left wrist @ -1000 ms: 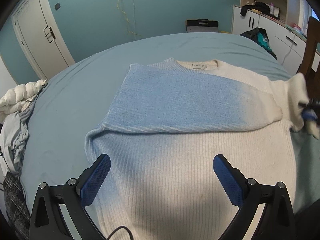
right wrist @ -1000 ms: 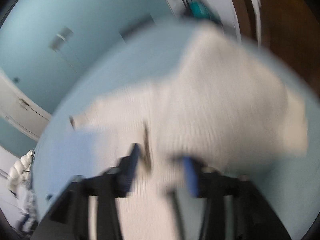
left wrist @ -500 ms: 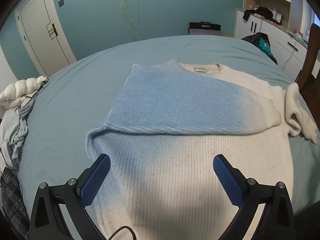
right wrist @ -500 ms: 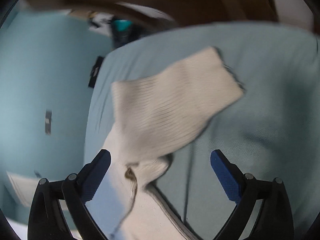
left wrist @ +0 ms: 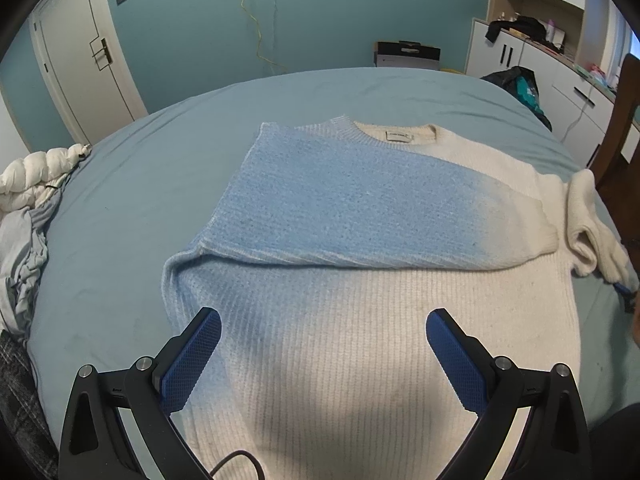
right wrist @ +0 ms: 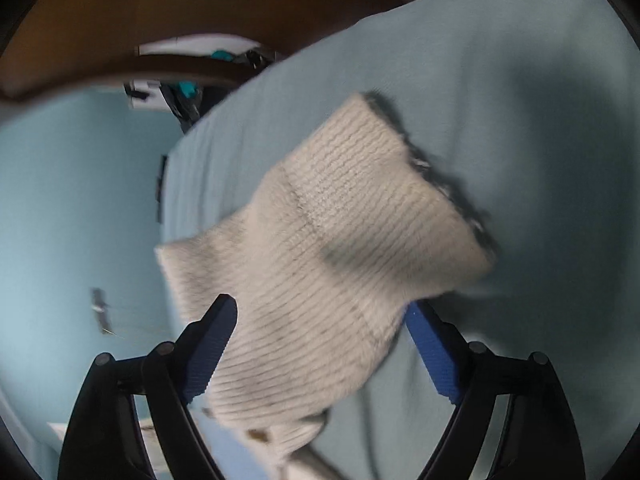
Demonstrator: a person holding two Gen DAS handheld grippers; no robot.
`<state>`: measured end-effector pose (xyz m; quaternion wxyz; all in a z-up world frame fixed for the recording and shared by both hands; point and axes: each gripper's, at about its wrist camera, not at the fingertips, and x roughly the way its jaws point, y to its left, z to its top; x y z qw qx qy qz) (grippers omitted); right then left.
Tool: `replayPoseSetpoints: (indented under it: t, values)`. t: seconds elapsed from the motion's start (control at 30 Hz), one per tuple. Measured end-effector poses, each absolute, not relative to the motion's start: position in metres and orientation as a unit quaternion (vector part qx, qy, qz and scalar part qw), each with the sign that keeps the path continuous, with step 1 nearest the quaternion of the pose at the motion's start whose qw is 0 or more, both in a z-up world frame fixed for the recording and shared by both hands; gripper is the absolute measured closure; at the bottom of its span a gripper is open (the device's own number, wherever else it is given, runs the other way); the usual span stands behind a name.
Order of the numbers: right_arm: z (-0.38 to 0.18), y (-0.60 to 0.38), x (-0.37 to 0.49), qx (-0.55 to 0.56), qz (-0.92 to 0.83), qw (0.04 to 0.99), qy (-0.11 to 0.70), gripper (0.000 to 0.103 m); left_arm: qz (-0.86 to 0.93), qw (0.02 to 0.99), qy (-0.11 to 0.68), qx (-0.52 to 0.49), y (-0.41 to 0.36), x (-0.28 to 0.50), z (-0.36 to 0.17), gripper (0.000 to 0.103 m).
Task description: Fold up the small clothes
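Item: 1 ribbed knit sweater, cream shading to pale blue, lying flat and face down on a bed covered with a light blue sheet, neck label toward the far edge. Its blue sleeve is folded across the back, cuff reaching the opposite side. The cream sleeve lies off to the sweater's right side on the sheet, bunched near the shoulder, ribbed cuff pointing away from the body. Left tool: black frame, 2 blue textured pads, spread wide above the lower back of the sweater, nothing between the pads. Right tool: same build, jaws wide but just narrowed a little; the cream sleeve lies between the pads, close to both, and whether they press it cannot be told through the blur. Surroundings: rumpled white and grey bedding at the bed's left edge, teal wall with a white door, white cabinets at the right, a dark wooden chair beside the bed.
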<state>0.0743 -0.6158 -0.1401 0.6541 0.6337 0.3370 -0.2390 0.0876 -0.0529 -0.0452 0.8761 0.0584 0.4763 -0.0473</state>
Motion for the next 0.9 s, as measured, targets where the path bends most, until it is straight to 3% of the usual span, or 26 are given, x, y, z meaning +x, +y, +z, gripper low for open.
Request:
replayPoseSetpoints:
  t: [0.07, 0.1, 0.13, 0.17, 0.2, 0.33, 0.63, 0.73, 0.9]
  values:
    - [-0.14, -0.615, 0.088, 0.601, -0.249, 0.677, 0.344, 0.02, -0.041, 0.877, 0.475, 0.061, -0.053, 0.089, -0.046, 0.0]
    - [-0.136, -0.615, 0.094, 0.579, -0.253, 0.693, 0.347, 0.029, -0.038, 0.877, 0.475, 0.061, -0.053, 0.09, -0.046, 0.0]
    - [-0.131, -0.613, 0.104, 0.54, -0.262, 0.715, 0.358, 0.043, -0.036, 0.877, 0.475, 0.059, -0.052, 0.091, -0.046, 0.0]
    - [-0.13, -0.612, 0.11, 0.514, -0.268, 0.724, 0.374, 0.079, -0.033, 0.878, 0.474, 0.058, -0.052, 0.092, -0.046, 0.0]
    - [-0.132, -0.611, 0.114, 0.478, -0.287, 0.726, 0.403, 0.087, -0.031, 0.878, 0.474, 0.056, -0.051, 0.093, -0.046, 0.0]
    - [-0.09, -0.603, 0.111, 0.395, -0.331, 0.764, 0.389, 0.09, -0.023, 0.879, 0.474, 0.043, -0.046, 0.095, -0.046, 0.0]
    - [0.157, -0.559, 0.128, 0.184, -0.268, 0.914, 0.243, 0.09, -0.013, 0.889, 0.457, 0.011, -0.031, 0.091, -0.036, 0.0]
    - [0.202, -0.532, 0.15, 0.107, -0.259, 0.929, 0.241, 0.09, -0.003, 0.891, 0.454, -0.001, -0.023, 0.091, -0.034, 0.0]
    - [0.23, -0.459, 0.199, 0.044, -0.2, 0.941, 0.269, 0.09, 0.015, 0.891, 0.453, -0.037, -0.006, 0.096, -0.034, 0.0]
